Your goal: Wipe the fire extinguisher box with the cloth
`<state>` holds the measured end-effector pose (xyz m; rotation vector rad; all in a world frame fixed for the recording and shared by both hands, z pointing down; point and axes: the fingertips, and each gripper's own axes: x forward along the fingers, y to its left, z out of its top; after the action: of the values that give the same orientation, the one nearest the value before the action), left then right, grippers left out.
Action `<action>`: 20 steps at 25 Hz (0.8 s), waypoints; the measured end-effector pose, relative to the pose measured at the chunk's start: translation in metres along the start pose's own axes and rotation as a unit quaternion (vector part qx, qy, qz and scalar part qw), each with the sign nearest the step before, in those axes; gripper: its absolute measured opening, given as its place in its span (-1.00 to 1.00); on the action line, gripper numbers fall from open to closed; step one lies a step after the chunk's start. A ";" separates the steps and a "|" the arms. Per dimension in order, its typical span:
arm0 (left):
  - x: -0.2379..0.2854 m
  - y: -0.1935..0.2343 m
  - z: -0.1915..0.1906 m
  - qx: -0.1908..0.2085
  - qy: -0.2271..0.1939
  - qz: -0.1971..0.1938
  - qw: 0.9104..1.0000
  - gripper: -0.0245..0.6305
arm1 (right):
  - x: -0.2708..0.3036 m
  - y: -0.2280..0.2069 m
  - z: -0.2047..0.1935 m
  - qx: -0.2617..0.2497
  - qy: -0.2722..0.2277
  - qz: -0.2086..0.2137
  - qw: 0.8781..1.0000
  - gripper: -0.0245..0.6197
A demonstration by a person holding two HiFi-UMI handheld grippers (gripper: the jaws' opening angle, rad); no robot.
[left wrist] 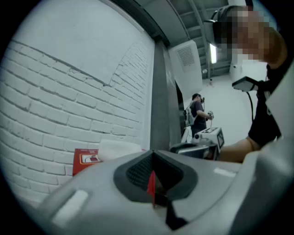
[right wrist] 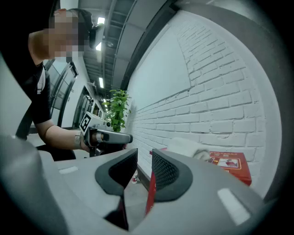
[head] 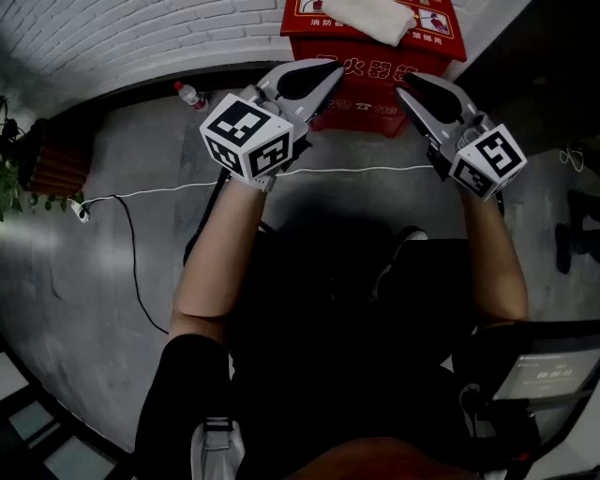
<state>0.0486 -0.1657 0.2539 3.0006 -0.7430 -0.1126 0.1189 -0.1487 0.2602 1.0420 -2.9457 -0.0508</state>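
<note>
The red fire extinguisher box (head: 375,56) stands on the floor against the white brick wall, and a folded white cloth (head: 380,17) lies on its top. Both grippers hover level in front of it, apart from box and cloth. My left gripper (head: 330,70) has its jaws together and holds nothing. My right gripper (head: 405,86) shows a narrow gap between its pads with nothing in it. The left gripper view has the box (left wrist: 86,158) and cloth (left wrist: 120,148) beyond the jaws. In the right gripper view the box (right wrist: 232,163) and cloth (right wrist: 186,146) lie to the right.
A white cable (head: 169,190) crosses the grey floor to a plug strip (head: 80,211). A small bottle (head: 189,94) stands by the wall left of the box, and a potted plant (head: 9,178) at far left. Another person (left wrist: 198,112) stands far off.
</note>
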 end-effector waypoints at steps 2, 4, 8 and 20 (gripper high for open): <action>0.006 0.013 0.006 0.016 0.001 0.014 1.000 -0.92 | 0.008 -0.015 0.011 0.001 0.000 -0.005 1.000 -0.60; 0.014 0.027 0.012 0.026 0.001 0.025 0.999 -0.92 | 0.017 -0.036 0.020 -0.007 0.010 -0.018 1.000 -0.59; 0.032 0.055 0.018 0.034 0.013 0.033 0.999 -0.92 | 0.038 -0.074 0.027 -0.048 0.058 -0.028 0.997 -0.51; 0.064 0.108 0.005 0.015 0.062 0.027 0.998 -0.92 | 0.126 -0.149 -0.011 -0.079 0.277 0.006 0.958 -0.04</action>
<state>0.0549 -0.2911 0.2519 2.9784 -0.8188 0.0863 0.1149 -0.3439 0.2669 0.8451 -2.3973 0.0063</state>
